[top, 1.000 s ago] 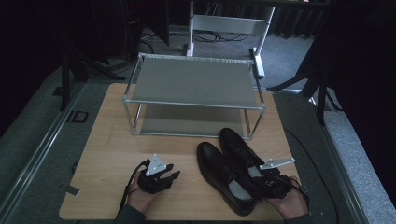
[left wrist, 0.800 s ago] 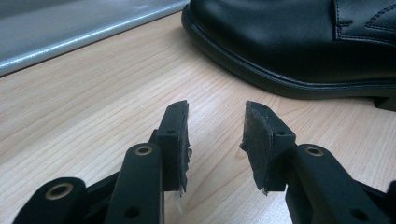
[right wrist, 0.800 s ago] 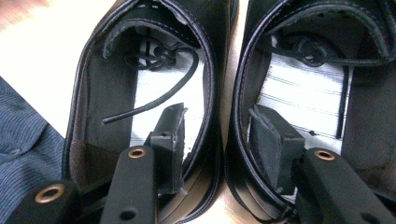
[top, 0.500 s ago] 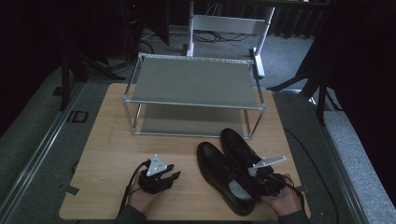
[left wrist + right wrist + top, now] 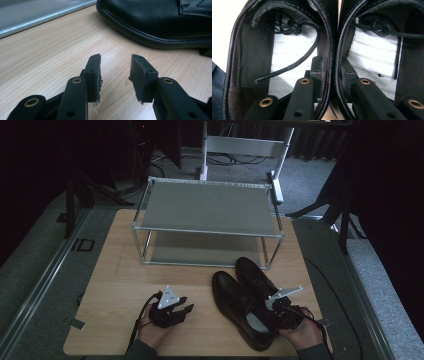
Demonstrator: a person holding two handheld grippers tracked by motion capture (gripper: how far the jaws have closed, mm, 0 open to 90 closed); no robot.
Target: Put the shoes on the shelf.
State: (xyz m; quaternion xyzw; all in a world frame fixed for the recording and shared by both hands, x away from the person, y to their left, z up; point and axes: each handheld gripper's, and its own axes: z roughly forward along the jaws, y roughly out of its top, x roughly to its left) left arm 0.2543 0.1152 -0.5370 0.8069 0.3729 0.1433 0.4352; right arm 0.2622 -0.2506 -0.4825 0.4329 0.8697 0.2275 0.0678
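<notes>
Two black leather shoes [image 5: 247, 307] lie side by side on the near right part of the wooden table [image 5: 115, 270], with their toes pointing to the far side, toward a metal two-level rack [image 5: 207, 210] that stands at the far middle. The right gripper [image 5: 280, 312] is at the heel end of the pair. In the right gripper view, one jaw goes inside the left shoe [image 5: 279, 57] and the other jaw inside the right shoe [image 5: 377, 57], so the two inner walls, which touch each other, are between the jaws. The jaws appear closed on both walls together.

The left gripper [image 5: 172, 310] rests low on the table at the near left, well apart from the shoes. Its jaws stand apart and hold nothing; only bare wood is between them in the left gripper view.

In my judgement, the risk is in lifting the pair by these thin soft walls. The leather can bend or slide out of the pads, and then one shoe could drop while the other stays. A loose lace [image 5: 294, 62] inside the left shoe lies near the jaw and could be caught. Also the toes may hang down and strike the frame of the rack.
</notes>
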